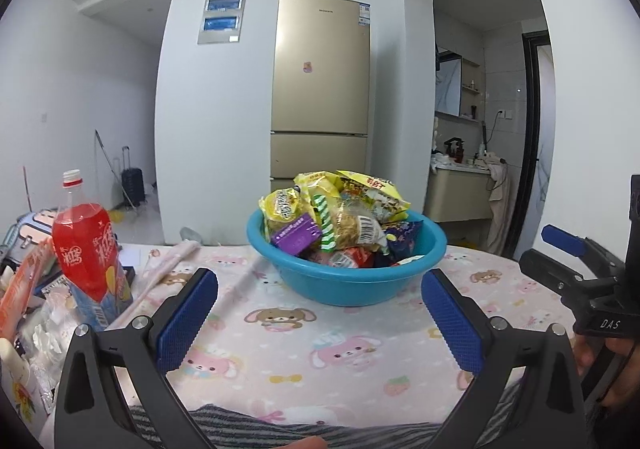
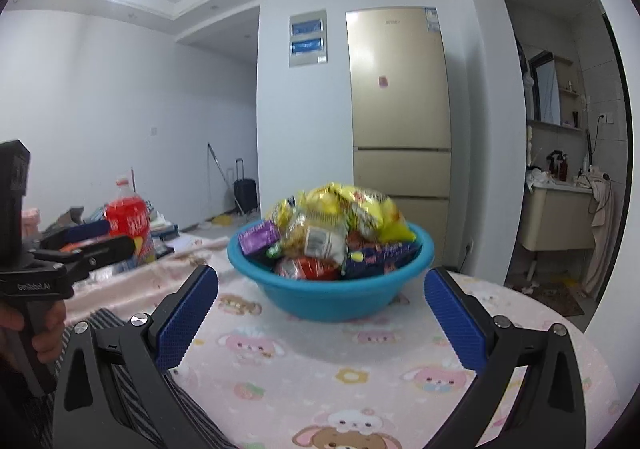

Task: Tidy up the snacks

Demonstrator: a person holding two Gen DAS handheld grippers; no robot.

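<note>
A blue plastic basin (image 1: 360,285) (image 2: 328,297) heaped with snack packets (image 1: 340,217) (image 2: 336,225), yellow, purple and red, stands on a table with a pink cartoon cloth (image 1: 288,361) (image 2: 320,369). My left gripper (image 1: 320,313) is open, its blue pads wide apart just short of the basin, holding nothing. My right gripper (image 2: 320,313) is also open and empty, facing the basin from slightly further right. In the left wrist view the right gripper (image 1: 576,261) shows at the far right; in the right wrist view the left gripper (image 2: 80,245) shows at the far left, held by a hand (image 2: 44,333).
A red drink bottle (image 1: 90,249) (image 2: 134,225) stands at the table's left among packets and clutter (image 1: 28,297). A striped cloth (image 1: 280,425) lies at the near edge. Behind the table are a gold fridge (image 1: 320,89), a suitcase (image 1: 132,181) and a washroom alcove (image 1: 472,169).
</note>
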